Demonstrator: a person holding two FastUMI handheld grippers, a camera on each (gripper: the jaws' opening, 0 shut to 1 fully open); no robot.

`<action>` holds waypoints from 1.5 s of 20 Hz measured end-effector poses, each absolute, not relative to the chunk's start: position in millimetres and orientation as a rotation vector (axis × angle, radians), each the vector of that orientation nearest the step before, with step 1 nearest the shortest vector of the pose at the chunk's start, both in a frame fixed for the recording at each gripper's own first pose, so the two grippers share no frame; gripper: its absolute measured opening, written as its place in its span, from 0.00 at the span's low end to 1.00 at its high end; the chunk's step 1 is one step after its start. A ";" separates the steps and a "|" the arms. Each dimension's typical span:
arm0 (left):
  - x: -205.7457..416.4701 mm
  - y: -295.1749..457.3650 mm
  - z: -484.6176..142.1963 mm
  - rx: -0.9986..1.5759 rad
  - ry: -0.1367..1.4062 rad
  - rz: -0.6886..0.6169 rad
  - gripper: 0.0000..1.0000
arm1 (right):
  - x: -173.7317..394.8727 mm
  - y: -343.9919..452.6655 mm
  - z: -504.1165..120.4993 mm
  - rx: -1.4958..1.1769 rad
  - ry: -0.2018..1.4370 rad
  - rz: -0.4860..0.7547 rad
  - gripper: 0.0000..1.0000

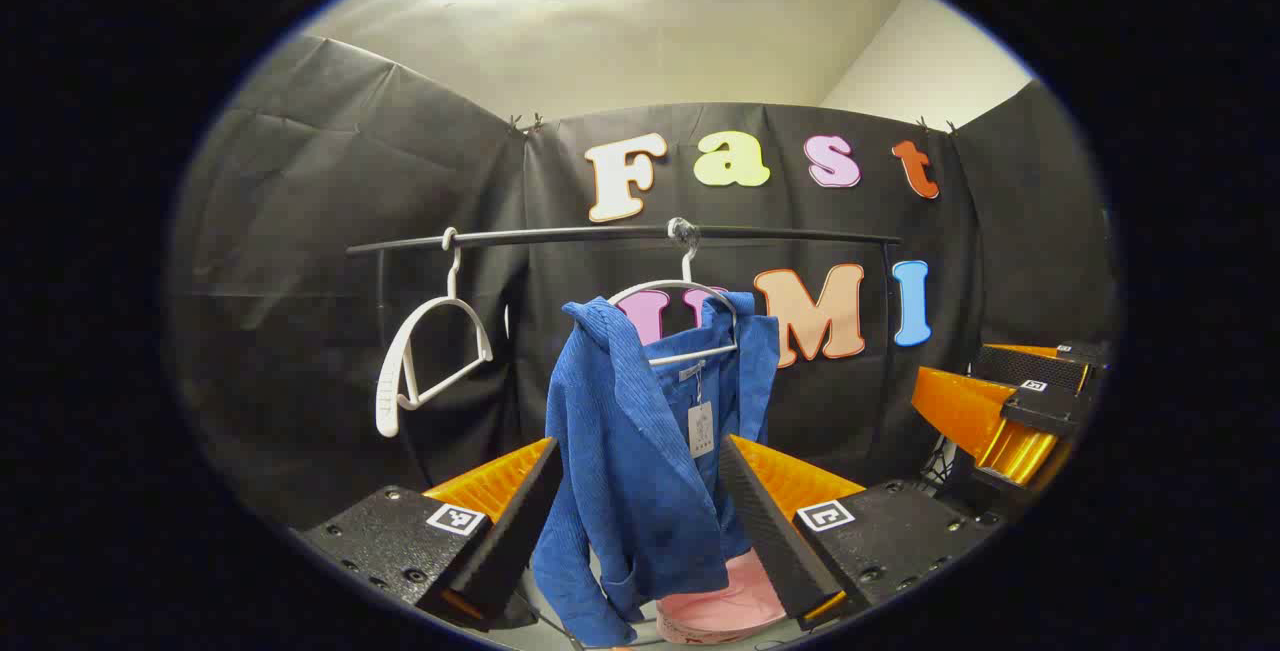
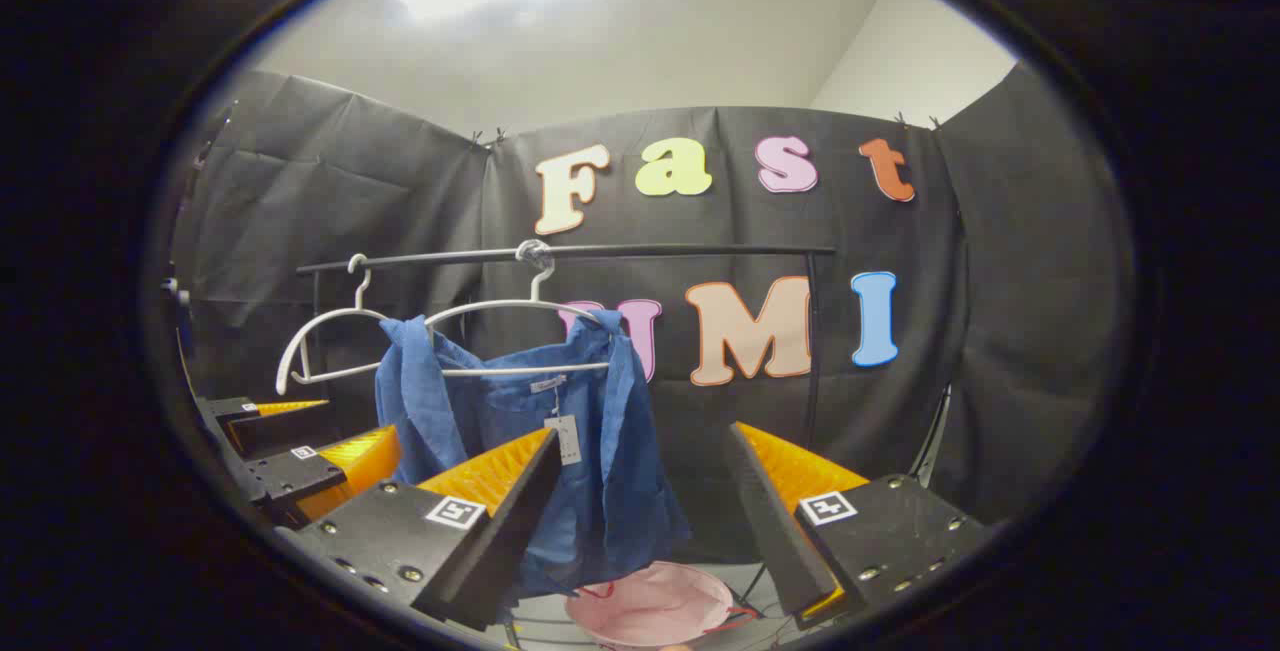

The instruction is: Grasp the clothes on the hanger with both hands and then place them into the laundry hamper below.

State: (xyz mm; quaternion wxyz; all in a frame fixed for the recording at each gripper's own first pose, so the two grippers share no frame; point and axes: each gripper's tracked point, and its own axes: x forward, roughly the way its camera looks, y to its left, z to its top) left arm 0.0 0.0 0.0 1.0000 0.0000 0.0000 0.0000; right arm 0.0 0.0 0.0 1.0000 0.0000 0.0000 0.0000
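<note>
While hung between the left tool's (image 1: 640,521) wide-spread fingers, blue jacket (image 1: 640,451); right tool (image 2: 640,521) likewise agape, empty.

Left gripper (image 1: 640,521): two wedge-shaped fingers on black, speckled, screw-studded blocks, each carrying a square black-and-white marker beside the wedge. Right gripper (image 2: 640,521) has the same build, blocks, screws and markers.

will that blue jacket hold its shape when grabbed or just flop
Likely floppy: the blue jacket hangs in soft folds off the white hanger. It probably slides off easily, being draped unevenly. Its ribbed fabric should grip fairly well.
</note>
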 end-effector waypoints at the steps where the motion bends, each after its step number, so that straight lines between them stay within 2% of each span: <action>1: 0.3 1.1 -1.1 -0.001 0.000 0.001 0.98 | -0.9 0.8 0.0 0.000 0.000 0.000 0.98; 30: 7.7 3.5 -5.9 -0.004 0.009 -0.021 0.97 | -1.3 -3.5 -12.4 -0.015 0.018 -0.039 0.98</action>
